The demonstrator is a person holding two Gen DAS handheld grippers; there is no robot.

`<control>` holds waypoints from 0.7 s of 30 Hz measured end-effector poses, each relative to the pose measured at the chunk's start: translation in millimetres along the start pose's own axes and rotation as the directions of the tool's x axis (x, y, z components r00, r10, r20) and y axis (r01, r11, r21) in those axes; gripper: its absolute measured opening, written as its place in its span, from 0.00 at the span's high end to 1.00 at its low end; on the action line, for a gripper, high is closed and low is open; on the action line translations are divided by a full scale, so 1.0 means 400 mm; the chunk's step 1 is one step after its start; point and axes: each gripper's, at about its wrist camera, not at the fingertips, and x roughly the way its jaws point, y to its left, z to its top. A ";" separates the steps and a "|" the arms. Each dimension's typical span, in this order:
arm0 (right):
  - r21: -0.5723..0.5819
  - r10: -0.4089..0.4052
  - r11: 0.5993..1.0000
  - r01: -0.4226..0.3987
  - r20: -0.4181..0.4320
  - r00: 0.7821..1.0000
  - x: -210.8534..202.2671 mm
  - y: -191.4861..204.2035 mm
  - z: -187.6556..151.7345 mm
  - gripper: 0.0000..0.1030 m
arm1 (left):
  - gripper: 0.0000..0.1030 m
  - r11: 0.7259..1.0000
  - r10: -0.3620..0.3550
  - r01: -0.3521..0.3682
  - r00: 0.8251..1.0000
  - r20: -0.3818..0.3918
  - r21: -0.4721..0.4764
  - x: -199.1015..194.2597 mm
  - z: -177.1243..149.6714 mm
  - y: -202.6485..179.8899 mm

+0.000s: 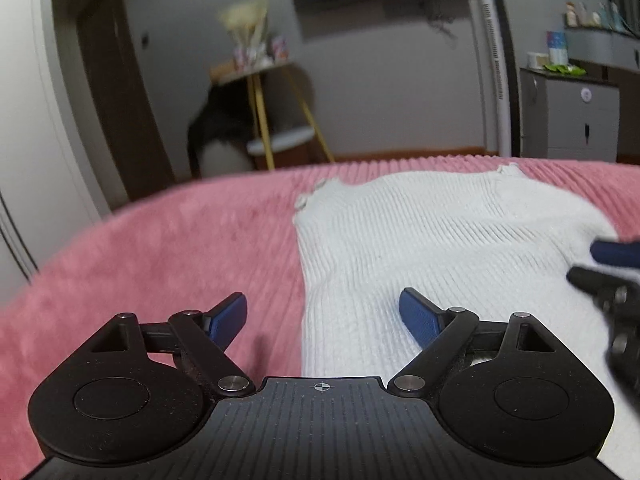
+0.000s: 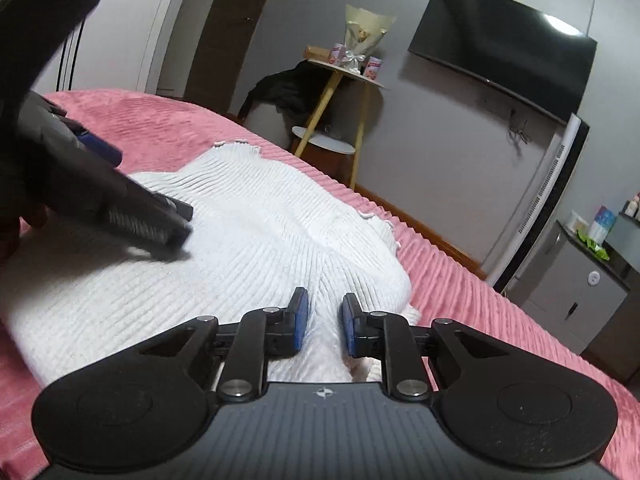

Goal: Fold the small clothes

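- Pink ribbed bedspread (image 1: 160,240) covers the bed across the lower half of both views, with a grey-walled bedroom behind it
- At upper left of the right wrist view stands a dark door frame; a small round side table (image 2: 344,76) with yellow legs sits near the upper middle, carrying a wrapped bouquet (image 2: 366,32) and small boxes
- Right of that table a dark television (image 2: 504,48) hangs on the wall, and at far right a grey cabinet (image 2: 576,300) stands beside a tall white tower fan (image 2: 548,192)
- White ribbed knit garment (image 1: 440,232) lies flat on the bedspread, in the centre and right of the left wrist view and the centre-left of the right wrist view
- Left gripper (image 1: 322,314) hangs low at the garment's left edge, its blue fingers (image 1: 228,318) spread wide and released: one over the bedspread, the other over the knit, nothing between them
- Right gripper (image 2: 323,322) sits at the lower middle of its own view, blue fingers (image 2: 299,316) drawn close together and pinching a raised ridge of the white knit
- That same gripper shows blurred at the right edge of the left wrist view
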 end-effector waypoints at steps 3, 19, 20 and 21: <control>0.061 0.034 0.998 -0.032 -0.027 0.999 -0.018 -0.021 0.025 0.79 | 0.11 1.000 -0.024 0.024 0.999 -0.023 0.005 -0.057 0.017 0.035; 0.834 0.313 0.540 -0.111 -0.077 0.947 -0.295 -0.156 -0.164 0.59 | 0.25 0.618 -0.490 0.152 0.842 -0.227 -0.772 -0.189 -0.158 0.303; 0.845 0.316 0.523 -0.109 -0.074 0.946 -0.294 -0.158 -0.165 0.60 | 0.25 0.598 -0.504 0.154 0.835 -0.219 -0.786 -0.186 -0.161 0.308; 0.856 0.323 0.503 -0.115 -0.063 0.944 -0.285 -0.155 -0.165 0.60 | 0.25 0.575 -0.519 0.155 0.828 -0.212 -0.804 -0.182 -0.164 0.315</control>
